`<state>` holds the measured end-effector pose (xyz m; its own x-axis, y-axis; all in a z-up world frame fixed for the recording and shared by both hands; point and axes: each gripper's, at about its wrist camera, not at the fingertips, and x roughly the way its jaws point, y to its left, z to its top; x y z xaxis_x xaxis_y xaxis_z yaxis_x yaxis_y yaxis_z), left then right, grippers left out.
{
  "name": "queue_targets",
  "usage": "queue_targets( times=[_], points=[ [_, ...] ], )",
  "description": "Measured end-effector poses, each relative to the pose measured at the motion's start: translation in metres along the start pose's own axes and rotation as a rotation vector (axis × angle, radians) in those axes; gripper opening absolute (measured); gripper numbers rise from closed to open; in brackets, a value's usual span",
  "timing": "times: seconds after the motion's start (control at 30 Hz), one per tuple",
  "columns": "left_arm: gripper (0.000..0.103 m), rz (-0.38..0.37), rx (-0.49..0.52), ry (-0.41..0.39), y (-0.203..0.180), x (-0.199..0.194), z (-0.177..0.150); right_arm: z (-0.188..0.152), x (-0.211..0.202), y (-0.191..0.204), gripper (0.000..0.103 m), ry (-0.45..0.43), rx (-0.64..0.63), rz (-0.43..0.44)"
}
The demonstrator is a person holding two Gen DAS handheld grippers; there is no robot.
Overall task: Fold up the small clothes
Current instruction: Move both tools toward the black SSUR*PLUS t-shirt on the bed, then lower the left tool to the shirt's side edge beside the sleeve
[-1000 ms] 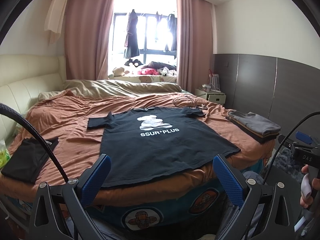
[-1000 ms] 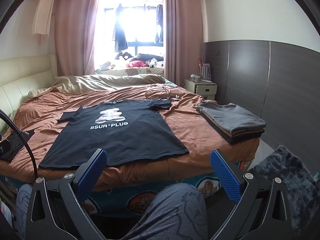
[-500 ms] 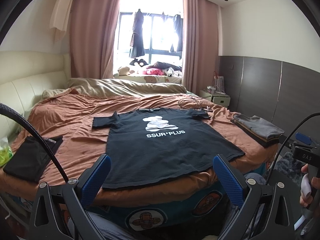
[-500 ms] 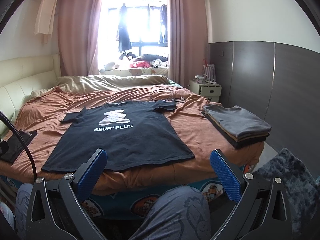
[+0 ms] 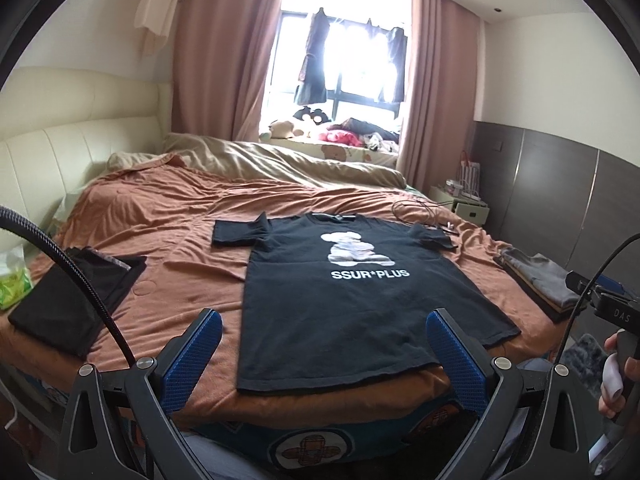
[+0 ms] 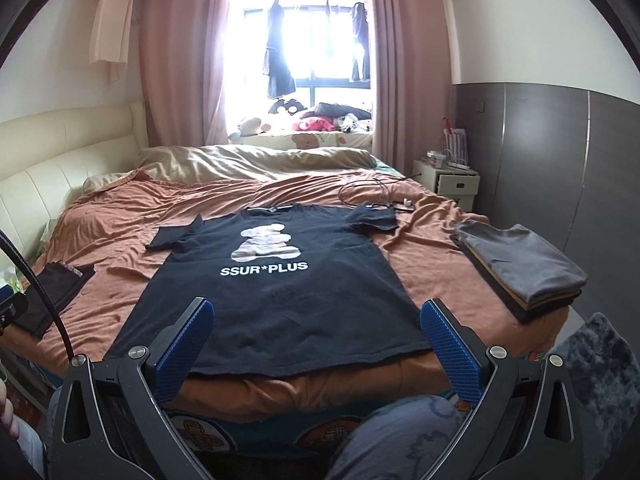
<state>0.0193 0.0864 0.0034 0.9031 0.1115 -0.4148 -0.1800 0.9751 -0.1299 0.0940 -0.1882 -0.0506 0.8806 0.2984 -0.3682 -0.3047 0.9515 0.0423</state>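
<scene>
one black T-shirt [image 6: 280, 280], two folded piles [image 6: 524, 268]

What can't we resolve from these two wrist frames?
- Black folded item: left wrist view has a cable across it; right wrist view cuts it at the left edge. Garment type unclear.
- Folded stack: only layer edges show; count uncertain. In the left wrist view the other gripper's body hides part.
- Nightstand clutter: too small.
- T-shirt back and collar label: hidden or too small.
- Window: blown out; hanging clothes are silhouettes.
</scene>
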Motion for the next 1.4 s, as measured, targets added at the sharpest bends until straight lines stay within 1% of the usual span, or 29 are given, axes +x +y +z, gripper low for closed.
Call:
queue_targets(
  times=[0.17,0.27,0.63,0.7,0.83,0.97,1.0,1.07,1.17,1.4],
  points=[
    [0.103,0.031,-0.005,0.006,0.02,0.029,0.012,0.016,0.038,0.005,0.103,0.026,-0.02,0.025],
    [0.103,0.041,-0.015,0.015,0.033,0.049,0.019,0.024,0.06,0.007,0.103,0.041,-0.01,0.039],
    [0.102,0.088,-0.053,0.077,0.077,0.122,0.037,0.056,0.148,0.027,0.103,0.118,-0.005,0.085],
    [0.099,0.105,-0.058,0.086,0.085,0.134,0.041,0.062,0.163,0.03,0.103,0.131,-0.014,0.095],
    [0.094,0.113,-0.082,0.117,0.105,0.162,0.049,0.075,0.194,0.037,0.103,0.14,-0.028,0.119],
    [0.084,0.131,-0.113,0.148,0.125,0.191,0.062,0.086,0.225,0.04,0.103,0.153,-0.03,0.147],
    [0.083,0.133,-0.12,0.154,0.13,0.198,0.066,0.09,0.235,0.041,0.102,0.16,-0.032,0.158],
    [0.083,0.139,-0.127,0.161,0.137,0.212,0.074,0.095,0.256,0.045,0.096,0.177,-0.038,0.173],
    [0.083,0.165,-0.112,0.183,0.144,0.232,0.086,0.103,0.285,0.046,0.092,0.207,-0.045,0.18],
    [0.08,0.205,-0.105,0.231,0.169,0.279,0.112,0.123,0.338,0.049,0.09,0.245,-0.033,0.211]
  ],
)
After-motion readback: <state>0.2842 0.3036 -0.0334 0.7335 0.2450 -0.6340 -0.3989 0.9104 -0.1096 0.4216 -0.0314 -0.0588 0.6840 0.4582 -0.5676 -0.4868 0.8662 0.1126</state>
